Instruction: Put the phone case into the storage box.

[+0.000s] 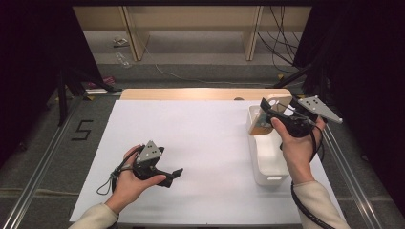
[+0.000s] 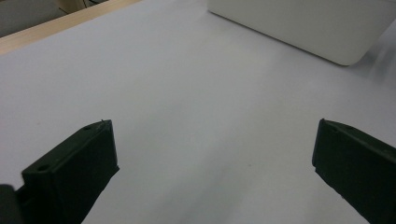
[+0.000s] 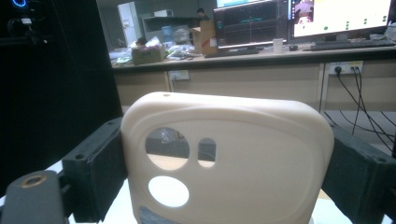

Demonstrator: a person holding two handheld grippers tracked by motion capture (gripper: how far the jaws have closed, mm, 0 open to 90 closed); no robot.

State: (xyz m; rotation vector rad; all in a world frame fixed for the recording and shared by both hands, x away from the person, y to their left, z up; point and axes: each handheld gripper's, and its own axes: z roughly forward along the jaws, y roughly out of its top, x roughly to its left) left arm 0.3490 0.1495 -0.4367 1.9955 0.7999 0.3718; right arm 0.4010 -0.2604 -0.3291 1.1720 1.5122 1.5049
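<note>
White table [image 1: 191, 138] wide open, white bin [image 1: 267, 164] at the right side. The right gripper [image 1: 273, 106] hangs above the bin's far end, clamping a cream phone case [image 3: 224, 158] by its edges; soft case, it could squirm out and fall. Left gripper [image 1: 175, 172] rests low, jaws spread, holding nothing.

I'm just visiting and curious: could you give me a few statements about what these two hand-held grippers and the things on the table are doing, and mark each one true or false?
1. The right gripper clamps a cream phone case by its sides. True.
2. The left gripper holds a pen. False: its jaws stand open over the white sheet, with nothing between them.
3. A white bin sits on the table's right side. True.
4. The phone case lies flat on the sheet. False: it is held up above the bin.
</note>
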